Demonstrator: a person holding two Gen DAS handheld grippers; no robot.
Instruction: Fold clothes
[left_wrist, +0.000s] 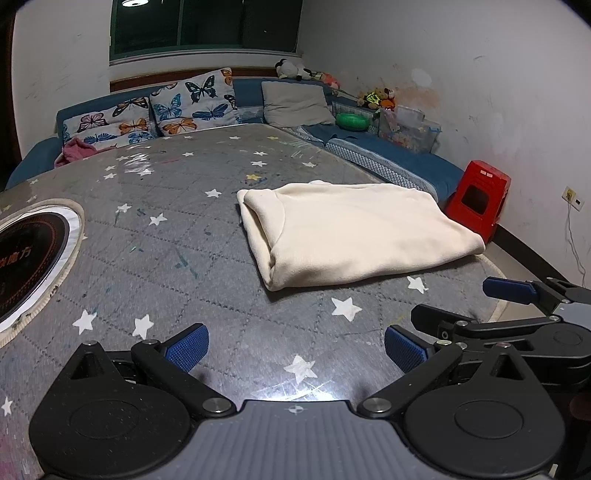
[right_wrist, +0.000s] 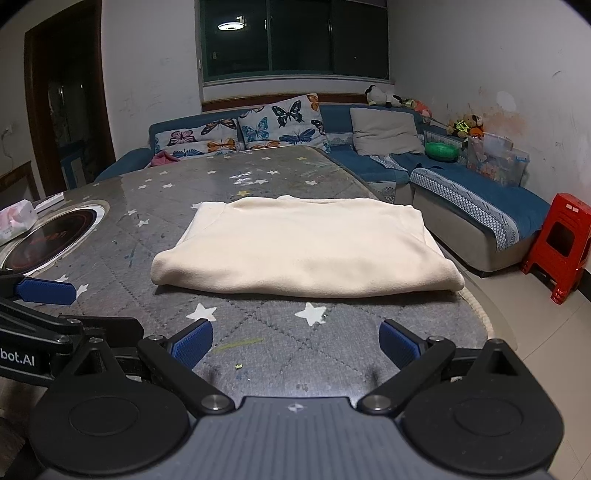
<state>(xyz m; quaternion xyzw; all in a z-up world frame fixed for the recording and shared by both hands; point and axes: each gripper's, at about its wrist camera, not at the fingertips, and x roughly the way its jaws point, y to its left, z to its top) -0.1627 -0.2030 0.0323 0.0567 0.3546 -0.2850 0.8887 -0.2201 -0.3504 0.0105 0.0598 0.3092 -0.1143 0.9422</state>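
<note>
A cream garment lies folded in a flat rectangle on the grey star-patterned table, near the table's right edge. It also shows in the right wrist view, straight ahead. My left gripper is open and empty, hovering over the table short of the garment. My right gripper is open and empty, close to the garment's near edge. The right gripper shows at the right in the left wrist view; one blue finger of the left gripper shows at the left in the right wrist view.
A round black induction hob is set in the table at the left. A tissue pack lies beside it. A blue sofa with butterfly cushions runs behind and right. A red plastic stool stands on the floor at the right.
</note>
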